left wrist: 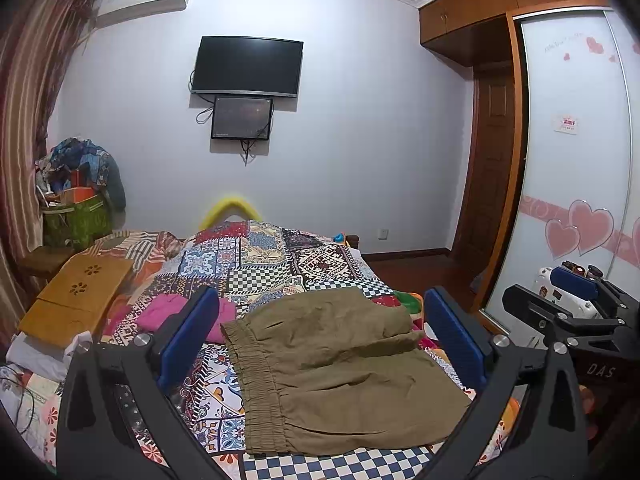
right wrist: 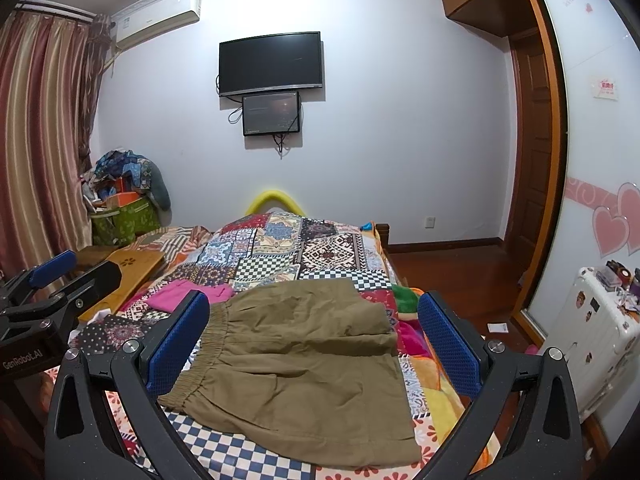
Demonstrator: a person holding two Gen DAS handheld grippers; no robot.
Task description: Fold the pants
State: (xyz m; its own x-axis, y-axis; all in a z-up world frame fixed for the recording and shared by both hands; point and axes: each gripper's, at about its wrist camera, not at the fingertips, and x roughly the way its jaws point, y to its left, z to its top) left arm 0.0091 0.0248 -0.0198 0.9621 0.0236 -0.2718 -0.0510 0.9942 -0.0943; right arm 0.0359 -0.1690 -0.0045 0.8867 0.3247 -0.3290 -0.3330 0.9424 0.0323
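Khaki pants (left wrist: 340, 376) lie on the bed (left wrist: 256, 256), on the patchwork quilt (left wrist: 224, 268) near its foreground end. Elastic waistband to the left, leg ends to the right. They look folded: one layer sits over another, with an upper flap edge crossing the right side in both views. How many layers there are, I cannot tell from these angles.

Left gripper (left wrist: 322, 320): jaws spread wide, blue pads (left wrist: 188, 340) either side of the pants, nothing between them. It hangs above the cloth, not touching as far as the view shows.

Right gripper (right wrist: 312, 320): likewise wide apart, blue pads (right wrist: 448, 344) flanking the pants, nothing held. It also shows at the right edge of the left wrist view, beside the left gripper.

A pink garment (right wrist: 188, 294) lies on the quilt just beyond the waistband. A wooden lap tray (left wrist: 76, 300) rests on the left side of the bed. A white suitcase (right wrist: 592, 340) stands on the floor to the right, by the wardrobe door with pink hearts (left wrist: 576, 184). A dark television (right wrist: 270, 62) hangs on the far wall, a smaller screen (right wrist: 271, 114) just under it. Striped curtains (right wrist: 36, 128) hang at the left.
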